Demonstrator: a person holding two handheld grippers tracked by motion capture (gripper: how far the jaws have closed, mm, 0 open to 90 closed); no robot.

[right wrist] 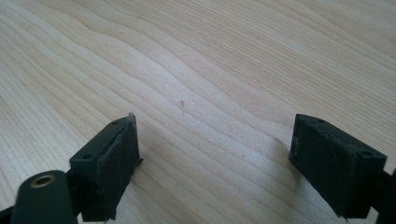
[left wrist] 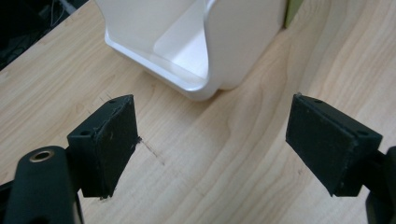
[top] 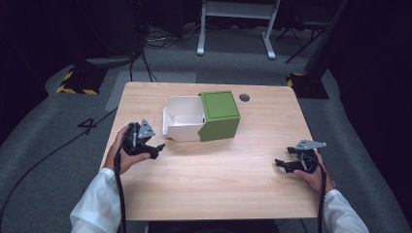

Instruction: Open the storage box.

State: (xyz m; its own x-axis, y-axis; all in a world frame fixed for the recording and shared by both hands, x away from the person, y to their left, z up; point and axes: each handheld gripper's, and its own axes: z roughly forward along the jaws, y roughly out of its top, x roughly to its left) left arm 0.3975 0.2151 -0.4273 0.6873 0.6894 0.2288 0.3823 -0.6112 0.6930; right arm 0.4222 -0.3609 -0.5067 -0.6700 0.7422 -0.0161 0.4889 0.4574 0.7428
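We have the left hand-held gripper point(top: 154, 149) at lower left, jaws apart and empty, beside the white drawer point(top: 182, 121) pulled halfway from its green box point(top: 219, 115) mid-frame, probably just released; the right hand-held gripper point(top: 283, 164) idles open on the tabletop point(top: 218, 179).

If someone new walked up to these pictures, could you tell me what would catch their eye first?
Most likely the green box near the middle of the wooden table, with a white drawer pulled out of its left side. After that, the two black claws: the left claw sits open just in front of the drawer without touching it, and the right claw rests open over bare wood near the table's right edge.
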